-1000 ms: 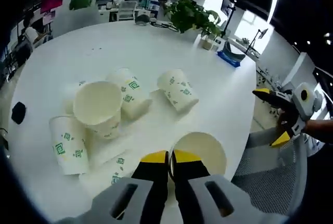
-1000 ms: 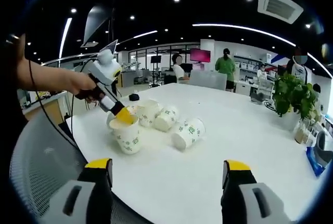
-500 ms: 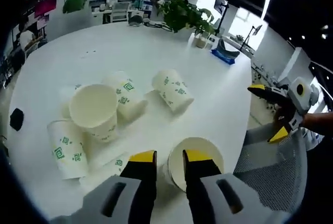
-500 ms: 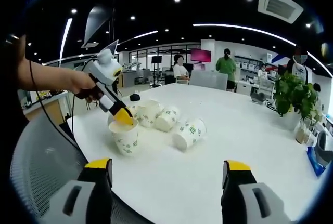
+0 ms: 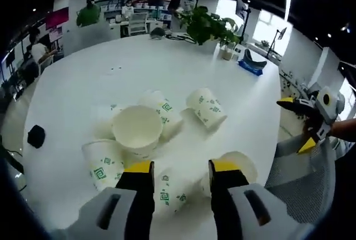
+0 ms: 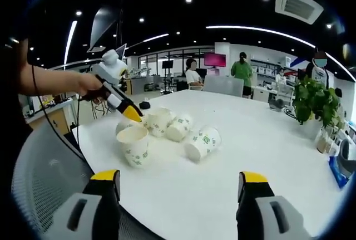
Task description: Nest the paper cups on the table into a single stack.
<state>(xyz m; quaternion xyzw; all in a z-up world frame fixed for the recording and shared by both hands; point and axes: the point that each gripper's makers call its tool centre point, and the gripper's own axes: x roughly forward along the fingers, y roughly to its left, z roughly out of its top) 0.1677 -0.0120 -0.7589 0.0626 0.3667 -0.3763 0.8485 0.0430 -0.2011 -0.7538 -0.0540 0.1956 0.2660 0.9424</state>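
1. Standing upright near the table's (image 5: 78, 73) near edge, one paper cup (image 6: 133, 145) sits apart from the rest; in the left gripper view it lies just past the right-hand jaw (image 5: 236, 165).
2. Other cups cluster beyond it: an upright cup (image 5: 137, 131) and several tipped over, among them a lying cup (image 5: 207, 107).
3. The left tool (image 5: 181, 169) hangs over the cups, jaws parted, gripping nothing.
4. The right tool (image 6: 181, 183) waits well back, jaws spread wide, empty.
5. Best approach, I judge: pinch one rim wall lightly, lift clear, then lower it straight into an upright cup.
6. The cups carry green square motifs; no writing is legible.
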